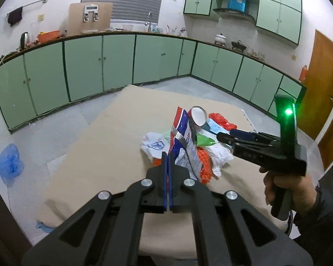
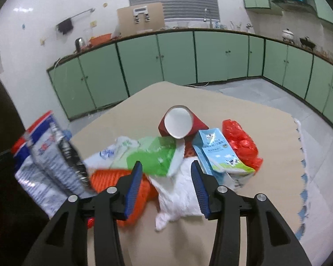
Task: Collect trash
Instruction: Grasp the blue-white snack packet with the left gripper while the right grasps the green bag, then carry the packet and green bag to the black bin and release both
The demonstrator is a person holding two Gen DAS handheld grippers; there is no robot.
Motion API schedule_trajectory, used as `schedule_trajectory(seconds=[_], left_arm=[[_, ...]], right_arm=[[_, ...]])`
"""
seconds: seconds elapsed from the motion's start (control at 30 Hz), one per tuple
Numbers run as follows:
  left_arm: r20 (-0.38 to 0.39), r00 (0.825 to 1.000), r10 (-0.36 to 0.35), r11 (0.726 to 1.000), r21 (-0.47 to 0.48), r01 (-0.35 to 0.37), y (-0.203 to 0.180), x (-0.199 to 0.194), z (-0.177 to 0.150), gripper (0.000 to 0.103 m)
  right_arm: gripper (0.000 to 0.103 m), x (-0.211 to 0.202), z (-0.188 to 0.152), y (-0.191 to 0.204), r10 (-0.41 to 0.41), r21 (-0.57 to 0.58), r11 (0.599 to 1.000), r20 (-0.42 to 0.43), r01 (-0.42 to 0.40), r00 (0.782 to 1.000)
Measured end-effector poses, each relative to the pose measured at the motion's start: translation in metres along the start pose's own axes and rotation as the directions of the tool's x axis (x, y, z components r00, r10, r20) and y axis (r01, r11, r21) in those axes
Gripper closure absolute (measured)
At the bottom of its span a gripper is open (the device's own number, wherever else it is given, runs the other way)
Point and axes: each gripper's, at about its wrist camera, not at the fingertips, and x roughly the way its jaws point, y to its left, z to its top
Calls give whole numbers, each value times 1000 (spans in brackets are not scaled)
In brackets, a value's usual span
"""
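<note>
Two grippers work the trash pile on the cardboard sheet (image 2: pixel 244 199). Left gripper (image 1: pixel 167 155) is pinched onto the red-and-blue snack bag (image 1: pixel 184 137); right gripper (image 2: pixel 166 166) hangs spread over white crumpled paper (image 2: pixel 179 190), which it should straddle fully and squeeze mid-bulk.

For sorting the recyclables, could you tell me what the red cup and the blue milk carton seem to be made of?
Red cup: likely coated paper, judging by its matte red wall, plain white inside and thin rolled rim. Blue milk carton: probably laminated paperboard, given its sharp folded edges and smooth, faintly glossy printed faces.
</note>
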Motion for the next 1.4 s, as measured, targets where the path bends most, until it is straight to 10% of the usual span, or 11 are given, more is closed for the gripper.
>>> schedule_trajectory(seconds=[0.27,0.37,1.4], left_arm=[[8,1000,6,1000,11,-6,2,1,-2,103],[7,1000,10,1000,12,-10,2,3,-4,103],[85,996,-10,999,48,6,-16,-54,9,103]], right_arm=[[58,37,-3,-6,6,122,993,-72,2,997],[103,40,-6,-3,15,118,993,-95,-3,995],[103,-96,17,9,-19,44,999,95,15,995]])
